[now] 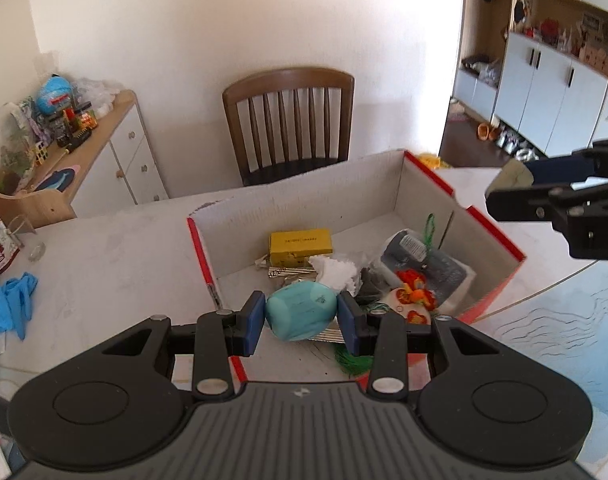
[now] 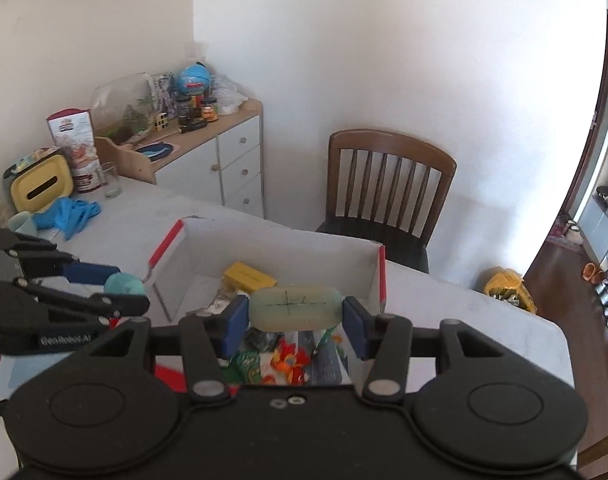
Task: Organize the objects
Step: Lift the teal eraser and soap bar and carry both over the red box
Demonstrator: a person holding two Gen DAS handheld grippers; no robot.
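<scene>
My left gripper (image 1: 301, 318) is shut on a teal rounded case (image 1: 302, 312), held above the near edge of an open white cardboard box with red trim (image 1: 419, 188). My right gripper (image 2: 295, 314) is shut on a pale green rounded block (image 2: 295, 307) with pen marks, held above the same box (image 2: 272, 248). The box holds a yellow carton (image 1: 300, 245), white tissue, a grey pouch (image 1: 427, 264) and orange-patterned items. The left gripper and its teal case show at the left of the right wrist view (image 2: 124, 285); the right gripper shows at the right of the left wrist view (image 1: 515, 188).
The box sits on a white table (image 1: 116, 256). Blue gloves (image 1: 8, 304) lie at the table's left, near a yellow container (image 2: 40, 186) and a glass (image 2: 112, 180). A brown wooden chair (image 1: 290, 120) stands behind the table. A cluttered sideboard (image 1: 104, 152) is at left.
</scene>
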